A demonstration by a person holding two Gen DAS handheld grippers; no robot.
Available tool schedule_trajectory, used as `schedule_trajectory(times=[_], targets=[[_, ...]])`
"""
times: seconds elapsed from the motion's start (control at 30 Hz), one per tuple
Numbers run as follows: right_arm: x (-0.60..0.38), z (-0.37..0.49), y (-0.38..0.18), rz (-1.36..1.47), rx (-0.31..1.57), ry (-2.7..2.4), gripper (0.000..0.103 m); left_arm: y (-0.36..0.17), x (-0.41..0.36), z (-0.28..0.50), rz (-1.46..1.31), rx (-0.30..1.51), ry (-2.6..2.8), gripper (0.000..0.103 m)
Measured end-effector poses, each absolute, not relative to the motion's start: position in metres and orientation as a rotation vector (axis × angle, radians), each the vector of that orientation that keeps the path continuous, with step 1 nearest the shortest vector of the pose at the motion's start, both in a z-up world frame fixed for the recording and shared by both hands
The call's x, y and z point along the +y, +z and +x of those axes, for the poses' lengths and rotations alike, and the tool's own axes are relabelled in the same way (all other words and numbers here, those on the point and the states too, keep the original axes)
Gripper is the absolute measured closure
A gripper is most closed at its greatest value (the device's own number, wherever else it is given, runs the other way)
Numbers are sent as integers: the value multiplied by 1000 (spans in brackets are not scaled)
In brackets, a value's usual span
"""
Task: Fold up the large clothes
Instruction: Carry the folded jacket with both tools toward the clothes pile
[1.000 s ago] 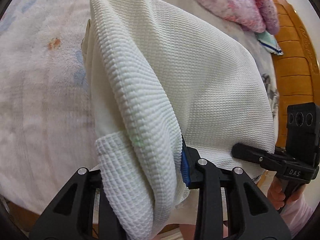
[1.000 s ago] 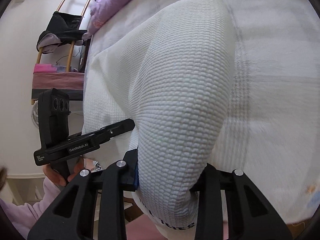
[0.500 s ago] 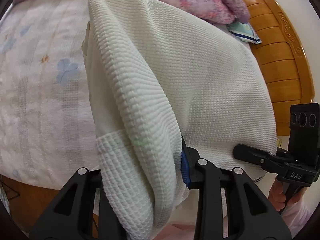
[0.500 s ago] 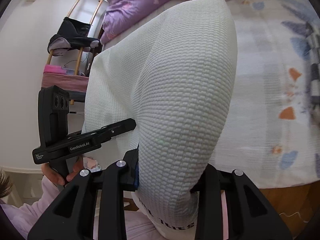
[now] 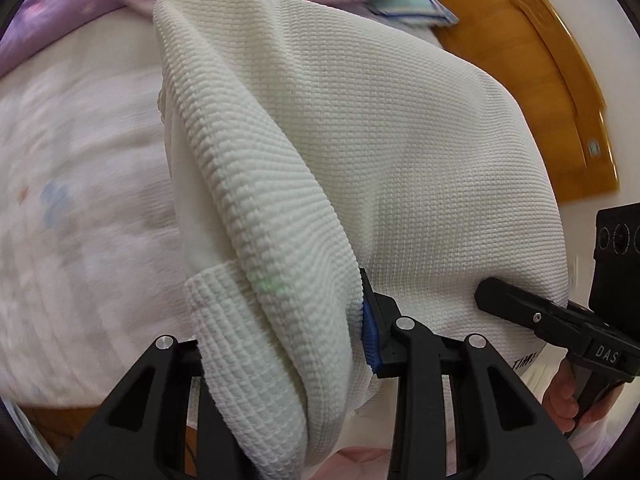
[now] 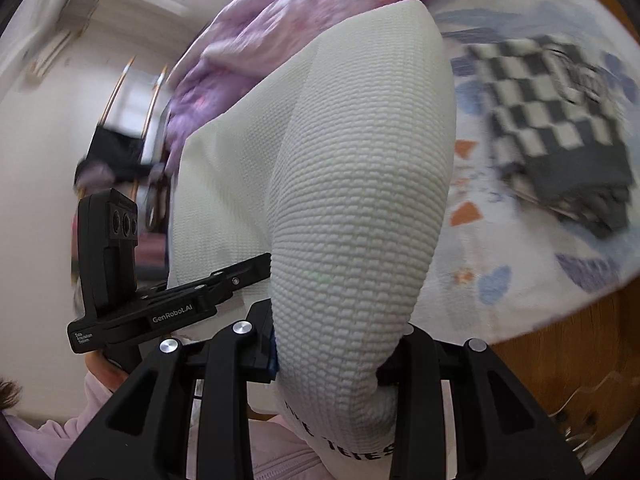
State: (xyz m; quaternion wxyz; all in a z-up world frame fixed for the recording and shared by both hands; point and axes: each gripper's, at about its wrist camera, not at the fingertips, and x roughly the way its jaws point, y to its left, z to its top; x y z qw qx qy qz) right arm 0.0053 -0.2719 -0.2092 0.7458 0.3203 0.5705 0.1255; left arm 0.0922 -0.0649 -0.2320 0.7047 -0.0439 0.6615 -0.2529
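so one white waffle-knit garment [image 5: 360, 152] hangs bunched above the bed [image 5: 80, 184], filling most of both views and hiding much of what lies beyond. two claws hold it: the left claw [image 5: 280, 344] is clamped on a thick fold, and the right claw [image 6: 332, 360] is clamped on another fold, each also seen from the other's camera. around it lie one purple floral quilt [image 6: 280, 20], one folded black-and-white checkered cloth [image 6: 560, 120] on the sheet, and one wooden headboard [image 5: 540, 60]. a pink sleeve [image 6: 48, 440] shows low in the right wrist view
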Motion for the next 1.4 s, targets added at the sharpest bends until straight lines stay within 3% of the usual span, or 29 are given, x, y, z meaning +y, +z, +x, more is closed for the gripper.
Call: schedule_trajectory(times=[0.3, 0.6, 1.13, 1.4], targets=[[-347, -50, -208, 878, 1159, 34, 74, -238, -156, 90, 96, 1504, -755, 70], [-430, -45, -214, 929, 1136, 0, 74, -249, -253, 104, 151, 1511, -749, 70], [-600, 117, -275, 751, 1287, 225, 74, -318, -410, 224, 5, 1557, -458, 69], [-632, 207, -382, 774, 1401, 226, 71, -399, -451, 296, 88, 1544, -262, 65]])
